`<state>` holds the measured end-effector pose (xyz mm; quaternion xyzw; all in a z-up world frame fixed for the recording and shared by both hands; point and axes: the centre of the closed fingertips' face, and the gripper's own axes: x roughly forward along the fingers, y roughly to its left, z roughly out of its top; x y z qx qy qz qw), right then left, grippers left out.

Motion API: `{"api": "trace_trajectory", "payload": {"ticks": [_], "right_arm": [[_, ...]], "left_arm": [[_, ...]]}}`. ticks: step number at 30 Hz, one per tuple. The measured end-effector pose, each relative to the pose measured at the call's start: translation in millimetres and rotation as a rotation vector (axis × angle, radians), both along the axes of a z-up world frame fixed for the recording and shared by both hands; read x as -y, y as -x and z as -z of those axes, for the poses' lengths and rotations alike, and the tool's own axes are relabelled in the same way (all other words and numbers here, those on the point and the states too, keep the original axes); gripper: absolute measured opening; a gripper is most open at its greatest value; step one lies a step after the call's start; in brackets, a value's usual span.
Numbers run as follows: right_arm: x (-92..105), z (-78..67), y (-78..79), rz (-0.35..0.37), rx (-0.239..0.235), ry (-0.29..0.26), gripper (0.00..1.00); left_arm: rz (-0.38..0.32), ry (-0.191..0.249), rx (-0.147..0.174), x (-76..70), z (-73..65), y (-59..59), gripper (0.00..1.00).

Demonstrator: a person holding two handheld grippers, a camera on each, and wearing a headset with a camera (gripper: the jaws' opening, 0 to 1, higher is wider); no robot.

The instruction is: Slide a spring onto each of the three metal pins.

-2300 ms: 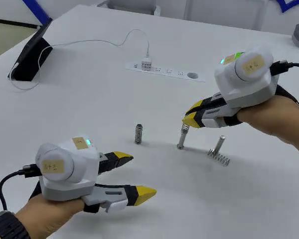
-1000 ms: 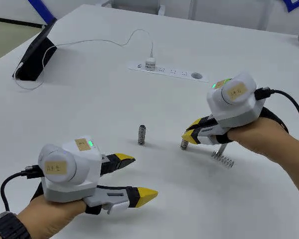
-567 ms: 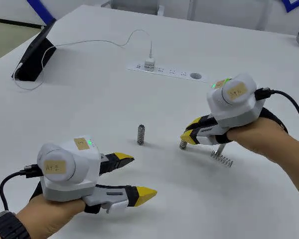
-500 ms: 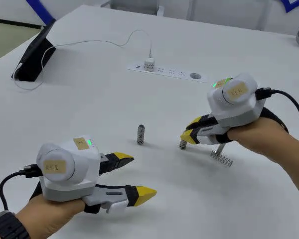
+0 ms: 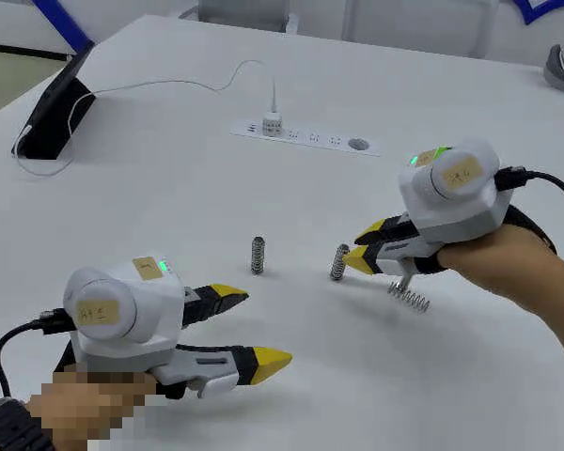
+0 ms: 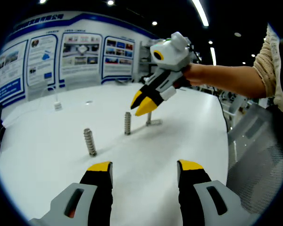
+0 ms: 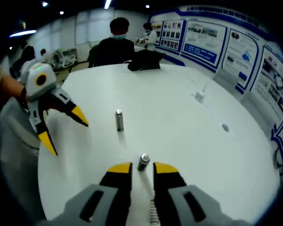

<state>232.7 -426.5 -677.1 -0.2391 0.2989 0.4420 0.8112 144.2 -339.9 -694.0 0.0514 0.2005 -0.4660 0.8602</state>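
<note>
Nearest, in the lower left of the head view: white left gripper with black jaws and yellow tips [image 5: 254, 326], hovering over the plain white table [image 5: 169, 197], jaws wide apart and holding nothing.

Further up, right of centre: loose grey coil spring [image 5: 410, 299] lying flat on the table, just beside a bare upright metal pin [image 6: 149, 117], seen better in the left gripper view. Directly above the spring, white right gripper of the same kind [image 5: 364, 247], jaws a little apart and not clamped on anything. Tips just beside a second metal pin [image 5: 339, 262] wearing its spring, placed in the right gripper view just ahead of the gap between the jaws. To the left, well apart, a third spring-covered pin [image 5: 258, 255] standing alone.

Far, at the top: flat white power strip [image 5: 305, 138] and, in the upper left, dark slanted tablet [image 5: 52, 111].

Judged as two of three pins done, the last one in hand. Next move, probably: bring the right gripper to the loose spring, pinch it gently without crushing the coils, lift, line up its open end over the bare pin, let slide down.
</note>
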Motion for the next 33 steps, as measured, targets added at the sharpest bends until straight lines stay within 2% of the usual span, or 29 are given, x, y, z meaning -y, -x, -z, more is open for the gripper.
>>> {"api": "trace_trajectory", "payload": {"ticks": [20,33], "right_arm": [[19.0,-5.0,22.8,0.034,0.005,-0.023,0.19],[42.0,4.5,34.9,0.071,-0.009,-0.017,0.19]], "left_arm": [[-0.003,0.000,0.019,-1.1,-7.3,-2.9,0.56],[-0.002,-0.003,0.019,-0.4,-8.2,-2.5,0.56]]}}
